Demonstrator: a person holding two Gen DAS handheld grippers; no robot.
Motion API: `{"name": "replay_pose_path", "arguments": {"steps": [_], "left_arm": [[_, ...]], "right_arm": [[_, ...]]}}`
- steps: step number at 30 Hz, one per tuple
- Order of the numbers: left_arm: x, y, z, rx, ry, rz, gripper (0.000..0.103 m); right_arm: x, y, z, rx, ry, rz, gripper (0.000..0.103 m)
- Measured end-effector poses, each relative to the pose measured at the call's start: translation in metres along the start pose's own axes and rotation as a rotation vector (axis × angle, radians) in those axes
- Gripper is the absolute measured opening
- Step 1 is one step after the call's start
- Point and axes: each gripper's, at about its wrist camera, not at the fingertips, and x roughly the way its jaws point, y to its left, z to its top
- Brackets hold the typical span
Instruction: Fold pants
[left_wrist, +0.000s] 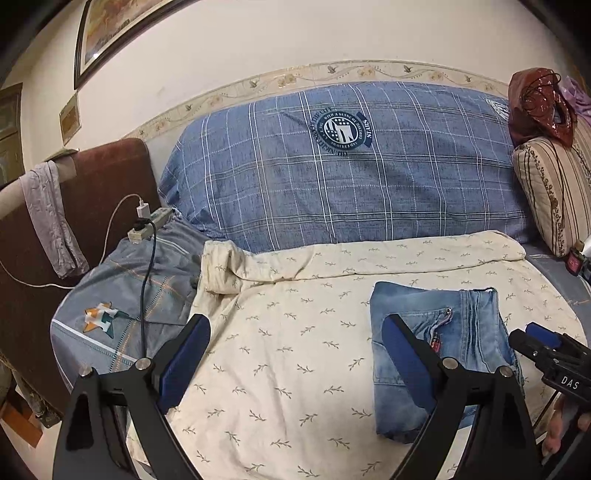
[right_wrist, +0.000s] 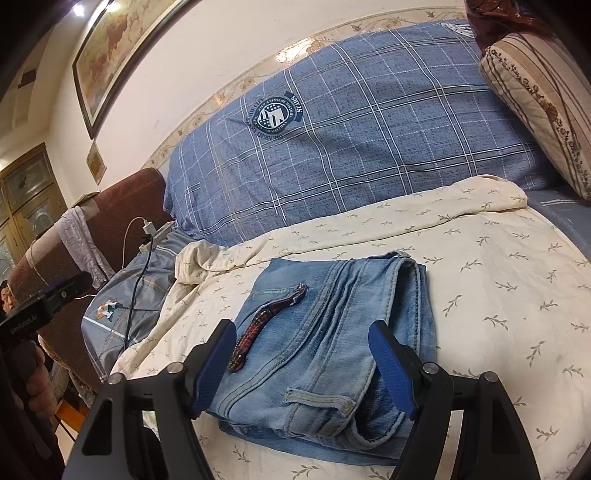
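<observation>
The light blue jeans (right_wrist: 332, 332) lie folded into a flat rectangle on a cream leaf-print sheet (right_wrist: 498, 295), with a red plaid trim (right_wrist: 258, 325) across the top layer. My right gripper (right_wrist: 303, 369) is open, its blue pads (right_wrist: 391, 369) flanking the near end of the bundle without squeezing it. In the left wrist view the jeans (left_wrist: 461, 332) sit to the right. My left gripper (left_wrist: 295, 354) is open over bare sheet, its right finger overlapping the jeans' left edge. The right gripper (left_wrist: 532, 338) shows at the right edge.
A big blue plaid pillow (left_wrist: 332, 177) leans on the wall behind. A striped cushion (left_wrist: 554, 192) and a red bag (left_wrist: 535, 103) are at the right. On the left a power strip (left_wrist: 147, 221) with cables lies by a brown armrest (left_wrist: 92, 192).
</observation>
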Motion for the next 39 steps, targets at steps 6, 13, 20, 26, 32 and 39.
{"name": "replay_pose_path", "arguments": {"steps": [6,13,20,26,32,39], "left_arm": [[0.002,-0.004,0.001,0.006,-0.003,0.0,0.094],[0.022,-0.013,-0.005,0.023,0.051,-0.02,0.094],[0.081,-0.016,-0.024,-0.046,0.26,-0.15,0.094],[0.118,-0.02,-0.036,-0.101,0.401,-0.237,0.094],[0.147,-0.022,-0.034,-0.146,0.485,-0.373,0.094],[0.177,-0.029,-0.033,-0.147,0.531,-0.484,0.094]], "right_arm": [[-0.004,-0.01,0.001,0.015,-0.004,-0.019,0.078],[-0.008,-0.025,0.004,0.041,-0.005,-0.033,0.078],[-0.004,-0.045,0.006,0.092,0.028,-0.038,0.078],[0.002,-0.067,0.009,0.164,0.052,-0.024,0.078],[0.016,-0.088,0.008,0.257,0.132,0.035,0.078],[0.044,-0.103,0.001,0.283,0.263,0.024,0.078]]}}
